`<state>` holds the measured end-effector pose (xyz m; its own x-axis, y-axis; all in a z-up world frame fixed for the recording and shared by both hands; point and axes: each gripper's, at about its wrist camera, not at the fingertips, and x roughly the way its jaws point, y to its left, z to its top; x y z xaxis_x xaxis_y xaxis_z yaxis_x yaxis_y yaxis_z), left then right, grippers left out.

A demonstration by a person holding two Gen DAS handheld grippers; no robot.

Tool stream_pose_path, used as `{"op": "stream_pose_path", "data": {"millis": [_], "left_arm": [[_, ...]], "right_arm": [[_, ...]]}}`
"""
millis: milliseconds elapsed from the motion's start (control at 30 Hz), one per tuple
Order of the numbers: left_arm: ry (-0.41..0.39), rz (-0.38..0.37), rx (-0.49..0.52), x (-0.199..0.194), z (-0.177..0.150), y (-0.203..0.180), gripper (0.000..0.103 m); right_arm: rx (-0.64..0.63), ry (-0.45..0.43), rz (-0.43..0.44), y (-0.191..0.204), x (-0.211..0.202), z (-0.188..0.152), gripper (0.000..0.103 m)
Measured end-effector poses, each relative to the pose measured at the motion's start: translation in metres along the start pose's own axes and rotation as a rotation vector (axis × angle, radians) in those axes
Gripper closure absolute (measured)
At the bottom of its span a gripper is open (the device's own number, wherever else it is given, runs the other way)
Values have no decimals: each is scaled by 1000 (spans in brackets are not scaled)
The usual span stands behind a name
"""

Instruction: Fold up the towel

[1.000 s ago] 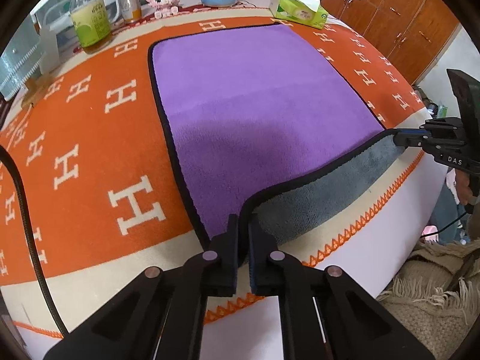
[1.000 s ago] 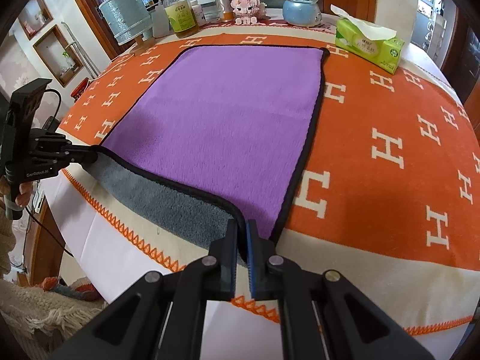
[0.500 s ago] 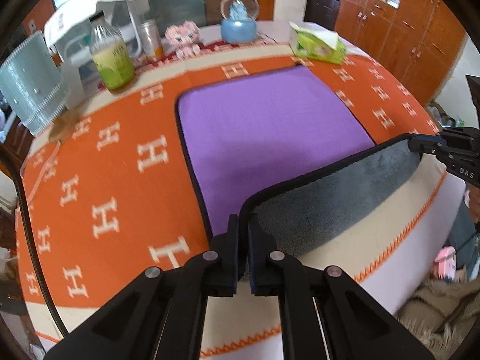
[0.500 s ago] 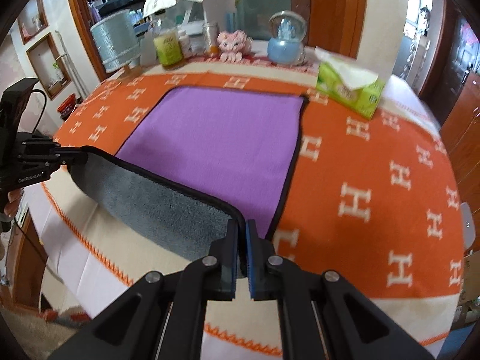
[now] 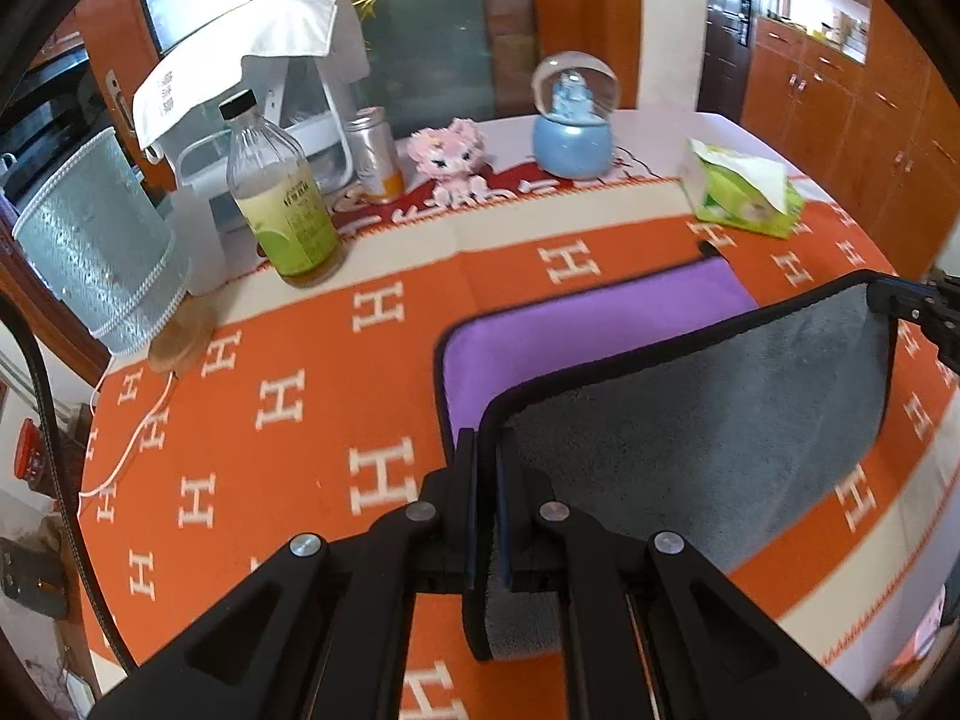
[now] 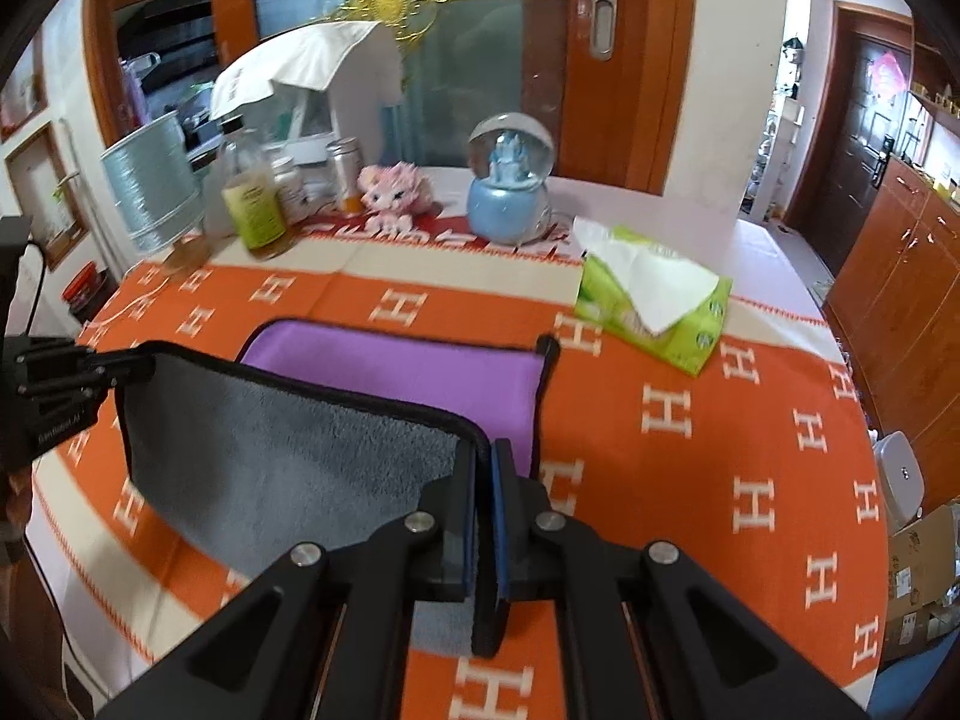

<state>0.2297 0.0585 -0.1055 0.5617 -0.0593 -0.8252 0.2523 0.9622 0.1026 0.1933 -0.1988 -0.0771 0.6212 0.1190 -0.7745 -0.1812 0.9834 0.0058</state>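
Table draped in an orange blanket with white H motifs and a cream border point(image 6: 690, 420). Ahead of the tool, at the table's far edge: wooden-framed frosted-glass door with gold ornament point(image 6: 420, 30). Far right: wall of brown wooden cabinets point(image 5: 840, 108) and a dark wooden door point(image 6: 864, 120) in a lit hallway. Cardboard boxes point(image 6: 918, 570) on the floor, lower right. Daylight, diffuse.
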Motion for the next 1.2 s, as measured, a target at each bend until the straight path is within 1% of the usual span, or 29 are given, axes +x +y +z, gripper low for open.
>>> {"op": "stream_pose_path", "data": {"millis": [233, 400, 600, 900, 1100, 1133, 1167, 1200], "left_arm": [[3, 34, -52, 33, 28, 7, 100], [21, 60, -82, 64, 42, 9, 100], [39, 82, -119, 94, 51, 5, 100], [79, 107, -144, 126, 54, 2, 99], [100, 117, -174, 139, 52, 3, 96], [102, 119, -176, 140, 52, 3, 96], [105, 125, -176, 141, 52, 3, 92], [109, 130, -177, 143, 52, 3, 87]], "right_arm": [[26, 17, -48, -2, 42, 29, 99], [54, 33, -61, -10, 69, 41, 99], [76, 63, -88, -15, 99, 46, 98], [80, 114, -115, -18, 139, 47, 98], [70, 149, -141, -14, 155, 46, 98], [68, 154, -147, -13, 157, 45, 96], [61, 162, -155, -12, 159, 45, 95], [57, 170, -163, -11, 160, 45, 91]]}}
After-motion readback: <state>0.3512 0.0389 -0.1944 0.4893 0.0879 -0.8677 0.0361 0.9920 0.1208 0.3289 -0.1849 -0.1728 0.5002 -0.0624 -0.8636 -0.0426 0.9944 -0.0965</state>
